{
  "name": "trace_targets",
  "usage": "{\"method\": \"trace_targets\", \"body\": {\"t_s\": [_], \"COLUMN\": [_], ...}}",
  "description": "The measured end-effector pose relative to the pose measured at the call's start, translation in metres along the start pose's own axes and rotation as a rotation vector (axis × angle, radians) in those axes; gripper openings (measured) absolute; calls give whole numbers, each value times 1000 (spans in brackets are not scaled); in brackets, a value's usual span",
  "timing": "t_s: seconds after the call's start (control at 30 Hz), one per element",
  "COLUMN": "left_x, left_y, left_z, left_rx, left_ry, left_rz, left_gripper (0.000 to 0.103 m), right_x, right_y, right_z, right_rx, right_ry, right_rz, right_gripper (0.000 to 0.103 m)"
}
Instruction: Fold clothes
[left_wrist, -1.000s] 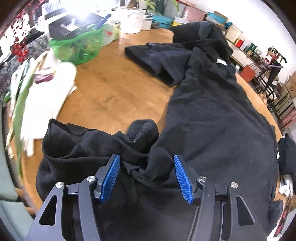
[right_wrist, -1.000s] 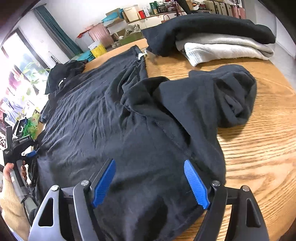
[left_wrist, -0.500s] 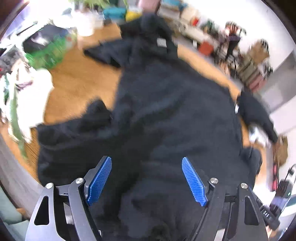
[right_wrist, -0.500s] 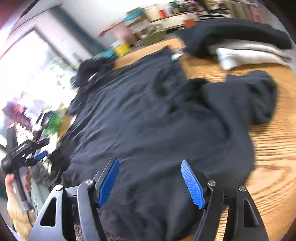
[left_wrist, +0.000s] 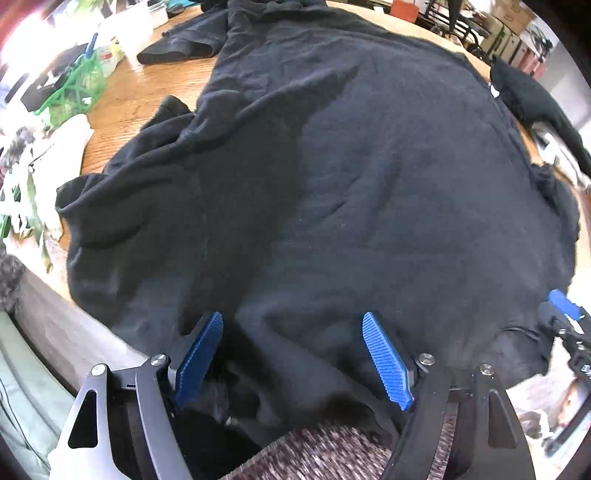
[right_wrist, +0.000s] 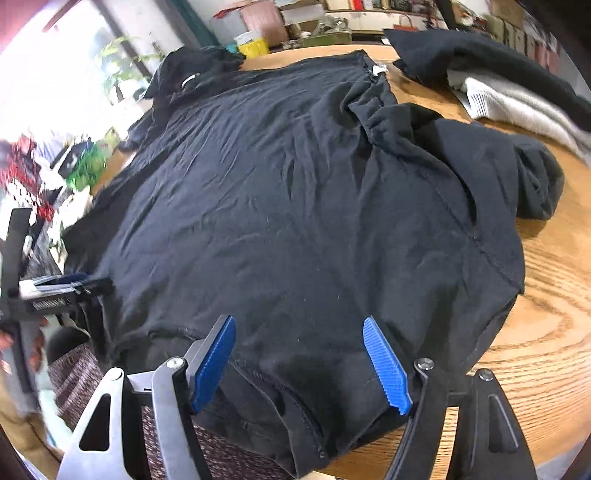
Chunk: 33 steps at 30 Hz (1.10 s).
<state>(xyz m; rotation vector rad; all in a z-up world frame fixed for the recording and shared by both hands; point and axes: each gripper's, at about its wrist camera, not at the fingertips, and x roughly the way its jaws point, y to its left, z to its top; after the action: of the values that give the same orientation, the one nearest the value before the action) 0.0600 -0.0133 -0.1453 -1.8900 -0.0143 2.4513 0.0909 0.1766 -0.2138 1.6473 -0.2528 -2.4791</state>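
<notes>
Right now I am hovering both tools over the near hem of the black T-shirt (right_wrist: 303, 206), which is lying spread flat on the round wooden table (right_wrist: 554, 332) with its bottom edge hanging just over the rim toward me; I judge this to be the moment before taking hold for a fold. My left gripper (left_wrist: 293, 358), whose jaws have just been opening, and my right gripper (right_wrist: 301, 360) are both standing spread with nothing pinched, the hem lying under and between the blue pads. Next I am needing to lower each onto the hem and close.
</notes>
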Motion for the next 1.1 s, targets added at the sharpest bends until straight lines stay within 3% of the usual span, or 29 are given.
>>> {"method": "trace_targets", "body": {"t_s": [0.1, 0.17, 0.23, 0.3, 0.4, 0.73, 0.8, 0.87, 0.97, 1.1], "left_x": [-20, -14, -1, 14, 21, 14, 7, 0, 1, 28], "left_y": [-14, -28, -38, -45, -43, -18, -4, 5, -3, -28], "left_z": [0, 1, 2, 4, 1, -26, -17, 5, 50, 107], "left_rx": [48, 89, 106, 113, 81, 140, 90, 62, 86, 126], "left_ry": [-91, -138, -168, -164, -171, -139, -138, -190, -277, -301], "left_rz": [-28, -39, 9, 60, 39, -54, -148, -153, -68, 77], "left_gripper": [79, 79, 79, 79, 80, 81, 81, 81, 81, 81], "right_x": [-5, -5, -2, 4, 14, 2, 0, -7, -16, -4], "right_y": [-2, 1, 5, 9, 10, 6, 3, -3, -11, -11], "right_z": [6, 10, 15, 20, 19, -9, -7, -1, 27, 85], "right_rx": [37, 32, 16, -14, -54, -164, -175, -154, -118, -92], "right_ry": [-22, -44, -65, -77, -49, -11, 9, 6, -58, -145], "right_rz": [38, 17, -25, -97, -165, -172, -156, -97, -72, -97], "right_gripper": [75, 75, 75, 75, 77, 84, 83, 81, 81, 82]}}
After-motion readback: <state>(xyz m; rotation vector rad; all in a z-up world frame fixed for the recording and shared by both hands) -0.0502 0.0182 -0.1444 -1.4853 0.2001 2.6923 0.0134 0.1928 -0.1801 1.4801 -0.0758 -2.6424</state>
